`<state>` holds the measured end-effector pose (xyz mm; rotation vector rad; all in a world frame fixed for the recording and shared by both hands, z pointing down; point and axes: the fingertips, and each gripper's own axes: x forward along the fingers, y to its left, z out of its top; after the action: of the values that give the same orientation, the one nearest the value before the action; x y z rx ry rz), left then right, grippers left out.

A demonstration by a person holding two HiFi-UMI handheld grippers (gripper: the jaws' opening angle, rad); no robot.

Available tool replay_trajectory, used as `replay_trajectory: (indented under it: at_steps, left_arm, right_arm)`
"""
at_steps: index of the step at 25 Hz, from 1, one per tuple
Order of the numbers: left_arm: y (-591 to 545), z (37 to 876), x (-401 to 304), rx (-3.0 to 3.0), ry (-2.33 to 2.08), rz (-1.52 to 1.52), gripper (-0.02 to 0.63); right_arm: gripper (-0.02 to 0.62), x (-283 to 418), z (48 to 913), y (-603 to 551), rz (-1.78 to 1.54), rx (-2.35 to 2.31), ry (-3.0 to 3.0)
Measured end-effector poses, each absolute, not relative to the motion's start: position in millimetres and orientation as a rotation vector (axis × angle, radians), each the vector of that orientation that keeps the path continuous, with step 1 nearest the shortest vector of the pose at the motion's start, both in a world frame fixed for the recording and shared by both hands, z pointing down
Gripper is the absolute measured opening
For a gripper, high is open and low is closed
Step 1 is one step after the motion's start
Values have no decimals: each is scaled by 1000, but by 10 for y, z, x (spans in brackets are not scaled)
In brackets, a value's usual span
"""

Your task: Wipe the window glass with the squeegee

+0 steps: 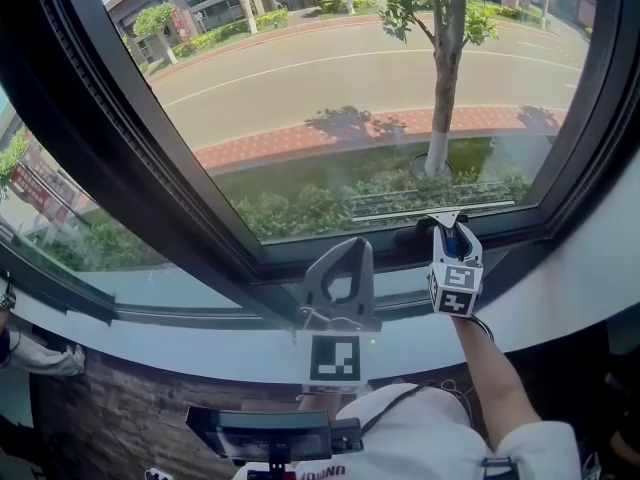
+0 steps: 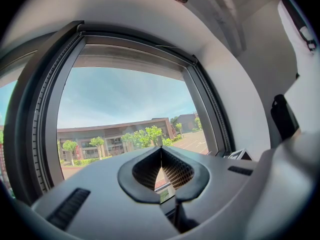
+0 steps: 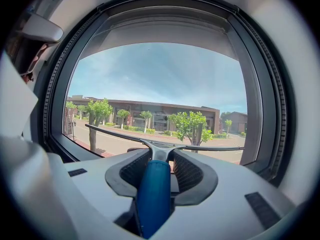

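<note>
A wide window glass (image 1: pixel 380 88) fills the upper frame of the head view, bounded by a dark window frame (image 1: pixel 180 188) slanting down the left and curving along the bottom, with a white sill (image 1: pixel 560 278) below. At lower right, the right gripper (image 1: pixel 450 230) has its jaws clamped on the blue handle of the squeegee (image 1: pixel 440 215); the blade lies along the glass's lower edge, just above the bottom frame, its right end near the right frame and its left end farther from the left frame; the pane above stands open. At lower centre, the left gripper (image 1: pixel 358 246) hovers over the sill, tips meeting, empty.
</note>
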<state>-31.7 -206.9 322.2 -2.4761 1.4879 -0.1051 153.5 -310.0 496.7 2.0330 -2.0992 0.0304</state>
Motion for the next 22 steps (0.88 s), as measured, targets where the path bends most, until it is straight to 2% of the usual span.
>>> replay_trajectory:
  at_steps: [6, 10, 22]
  left_arm:
    - [-2149, 3397, -337, -2491, 1496, -103, 3]
    - [-2175, 3495, -296, -2521, 1493, -92, 3]
    - [-2063, 3664, -188, -2665, 1370, -92, 3]
  right_arm:
    - [150, 1527, 5016, -3098, 2, 2041, -2110]
    - [150, 1554, 4727, -2994, -73, 2079, -2159]
    - [150, 1916, 2131, -2735, -654, 2280, -2297]
